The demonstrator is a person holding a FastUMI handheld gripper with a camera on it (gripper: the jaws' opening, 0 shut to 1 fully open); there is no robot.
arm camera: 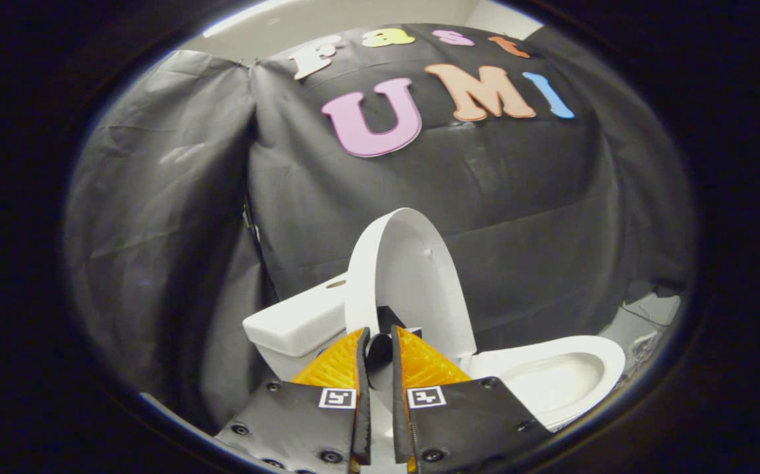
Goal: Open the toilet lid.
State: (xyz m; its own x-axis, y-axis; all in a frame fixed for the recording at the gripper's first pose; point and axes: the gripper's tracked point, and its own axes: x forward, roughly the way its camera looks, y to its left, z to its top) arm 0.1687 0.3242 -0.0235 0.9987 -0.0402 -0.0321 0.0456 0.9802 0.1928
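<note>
The white toilet lid (413, 270) stands raised, nearly upright, leaning back toward the tank (294, 326). Its inner face is turned toward the open bowl and seat (564, 378), which lie to the right of the fingers. My gripper (380, 337) sits at the lid's lower edge, its orange fingers (337, 365) with black pads drawn close together. A strip of the white rim shows in the narrow gap between them, and both pads appear to press on it. A small dark part, just beyond the tips, hides where the lid meets its hinge.
Black cloth walls close in behind and to the left of the toilet. Some pale floor (643, 326) and a thin cable show beyond the bowl to the right. The tank's flat top stands left of the lid.
</note>
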